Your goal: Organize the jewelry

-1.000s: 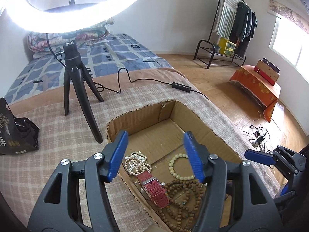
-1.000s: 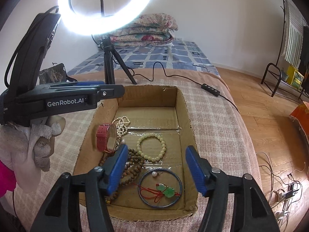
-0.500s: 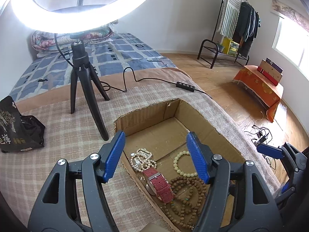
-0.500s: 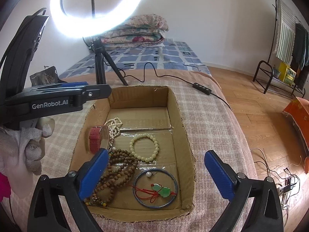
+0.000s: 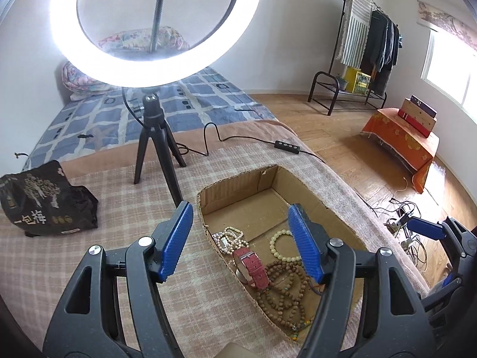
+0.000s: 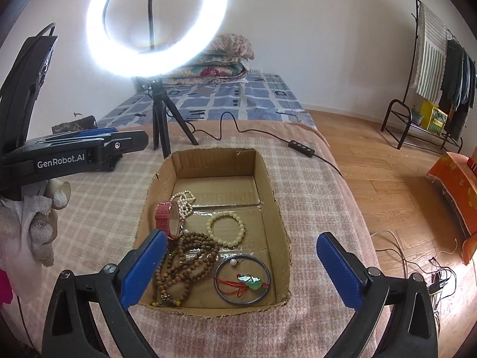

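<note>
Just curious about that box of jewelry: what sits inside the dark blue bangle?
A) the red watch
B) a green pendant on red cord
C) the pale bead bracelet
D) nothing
B: in the right wrist view, the green pendant with its red cord lies within the ring of the bangle, while the watch and the pale bracelet lie apart from it, farther back in the box.

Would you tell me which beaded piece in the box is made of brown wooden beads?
The long brown bead strand, heaped beside the red watch; the pearl necklace and pale bracelet are light-coloured.
</note>
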The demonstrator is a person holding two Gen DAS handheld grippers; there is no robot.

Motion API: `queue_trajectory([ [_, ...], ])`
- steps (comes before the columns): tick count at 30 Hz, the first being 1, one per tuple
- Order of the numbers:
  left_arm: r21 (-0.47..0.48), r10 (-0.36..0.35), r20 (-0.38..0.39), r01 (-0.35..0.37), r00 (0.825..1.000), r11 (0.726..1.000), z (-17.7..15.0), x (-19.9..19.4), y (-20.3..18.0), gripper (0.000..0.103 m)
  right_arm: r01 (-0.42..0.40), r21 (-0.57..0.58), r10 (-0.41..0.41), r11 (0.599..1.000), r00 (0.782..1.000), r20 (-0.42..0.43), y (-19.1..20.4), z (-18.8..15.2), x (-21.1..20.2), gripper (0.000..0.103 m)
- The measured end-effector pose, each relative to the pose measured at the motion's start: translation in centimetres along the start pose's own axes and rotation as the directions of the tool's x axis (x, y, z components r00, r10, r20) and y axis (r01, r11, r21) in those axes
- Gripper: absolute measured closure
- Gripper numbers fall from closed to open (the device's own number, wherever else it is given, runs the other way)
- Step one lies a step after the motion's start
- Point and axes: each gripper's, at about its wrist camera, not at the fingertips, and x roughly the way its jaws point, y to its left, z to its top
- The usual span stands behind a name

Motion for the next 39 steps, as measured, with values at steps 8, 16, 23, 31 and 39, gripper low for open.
queue_trajectory([
  [8,0.007,0.023,0.049,-0.024,0.999,1.000,0.0,-5.6,0.7,0.025,0.034,-0.010,-0.034,0.999,0.999,0.028,1.6,0.8,-4.0,0.000],
  [16,0.032,0.062,0.091,-0.065,0.994,0.997,-1.1,-11.7,1.2,0.023,0.067,-0.028,-0.064,0.997,0.995,0.074,3.6,1.3,-8.0,0.000],
  [23,0.028,0.086,0.115,-0.090,0.990,0.996,-2.3,-15.9,1.4,0.012,0.066,-0.004,-0.065,0.998,0.992,0.108,5.0,1.3,-10.4,0.000],
  [31,0.052,0.087,0.107,-0.093,0.990,0.994,-5.3,-18.7,0.6,0.011,0.065,0.014,-0.066,0.998,0.990,0.128,5.9,0.1,-12.0,0.000],
  [39,0.063,0.113,0.083,-0.119,0.990,0.991,-7.3,-18.9,0.1,0.011,0.080,0.039,-0.085,0.996,0.985,0.153,5.6,-0.7,-12.4,0.000],
])
